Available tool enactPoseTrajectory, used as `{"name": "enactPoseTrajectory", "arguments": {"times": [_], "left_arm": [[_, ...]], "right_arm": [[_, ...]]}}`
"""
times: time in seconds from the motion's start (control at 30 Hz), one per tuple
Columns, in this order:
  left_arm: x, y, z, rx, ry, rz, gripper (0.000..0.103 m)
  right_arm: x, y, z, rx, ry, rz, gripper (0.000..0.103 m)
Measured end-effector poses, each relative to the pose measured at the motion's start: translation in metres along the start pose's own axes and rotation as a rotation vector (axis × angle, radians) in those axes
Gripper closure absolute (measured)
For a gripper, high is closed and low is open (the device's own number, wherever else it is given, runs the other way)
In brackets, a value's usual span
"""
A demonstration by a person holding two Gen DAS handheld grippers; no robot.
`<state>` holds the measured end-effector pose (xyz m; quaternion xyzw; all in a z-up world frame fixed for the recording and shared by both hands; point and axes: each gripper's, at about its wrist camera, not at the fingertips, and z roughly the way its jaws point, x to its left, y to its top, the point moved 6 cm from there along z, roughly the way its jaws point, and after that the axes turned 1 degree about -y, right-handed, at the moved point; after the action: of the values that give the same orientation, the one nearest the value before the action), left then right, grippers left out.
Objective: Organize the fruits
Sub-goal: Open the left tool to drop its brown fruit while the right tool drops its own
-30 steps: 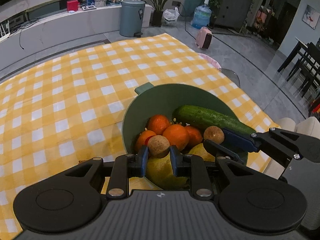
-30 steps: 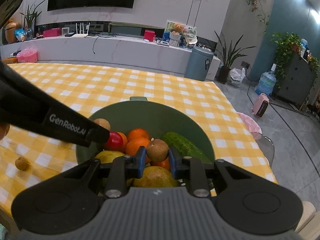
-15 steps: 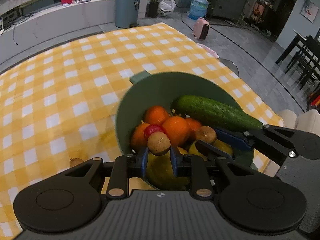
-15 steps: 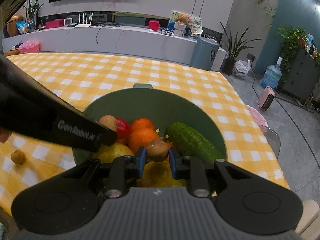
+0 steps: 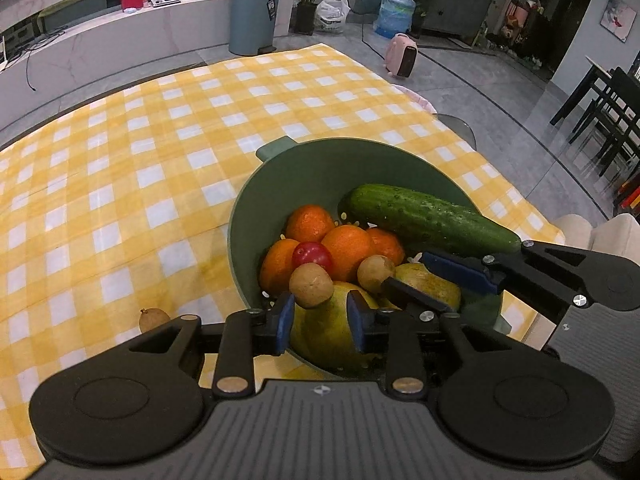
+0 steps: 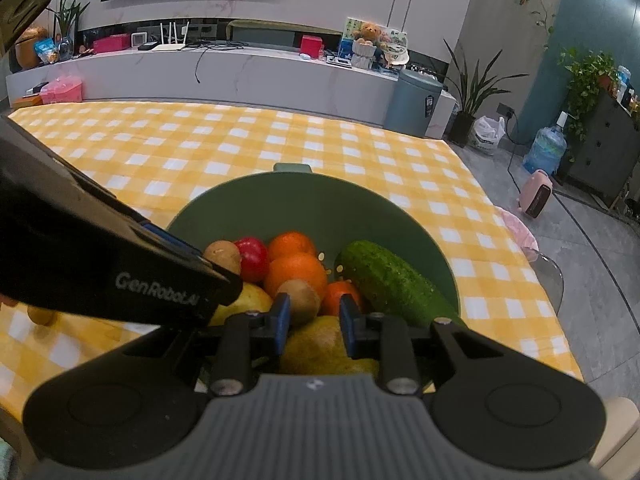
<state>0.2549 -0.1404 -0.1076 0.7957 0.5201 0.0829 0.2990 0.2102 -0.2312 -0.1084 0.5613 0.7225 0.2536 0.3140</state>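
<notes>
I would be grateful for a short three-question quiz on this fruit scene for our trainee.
1. True or false: the cucumber lies inside the green colander.
2. How many fruits lie on the checked tablecloth outside the colander? A none, B one, C three.
3. What colour is the small round fruit among the oranges?

Key: 1 true. 2 B, one small brown fruit. 3 red.
</notes>
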Motion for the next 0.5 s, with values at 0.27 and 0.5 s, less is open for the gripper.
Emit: {"name": "enactPoseTrajectory", "arguments": {"times": [0.27, 0.5], "left_arm": [[-0.006, 0.004, -0.024, -0.063, 0.012, 0.027, 0.04], [-0.007, 0.006, -0.059, -0.126, 0.03, 0.038, 0.034]], "right_arm": [[0.0, 0.005, -0.016, -0.034, -0.02, 0.006, 0.058], [-0.001, 0.008, -0.038, -0.078, -0.05, 0.028, 0.043]]}}
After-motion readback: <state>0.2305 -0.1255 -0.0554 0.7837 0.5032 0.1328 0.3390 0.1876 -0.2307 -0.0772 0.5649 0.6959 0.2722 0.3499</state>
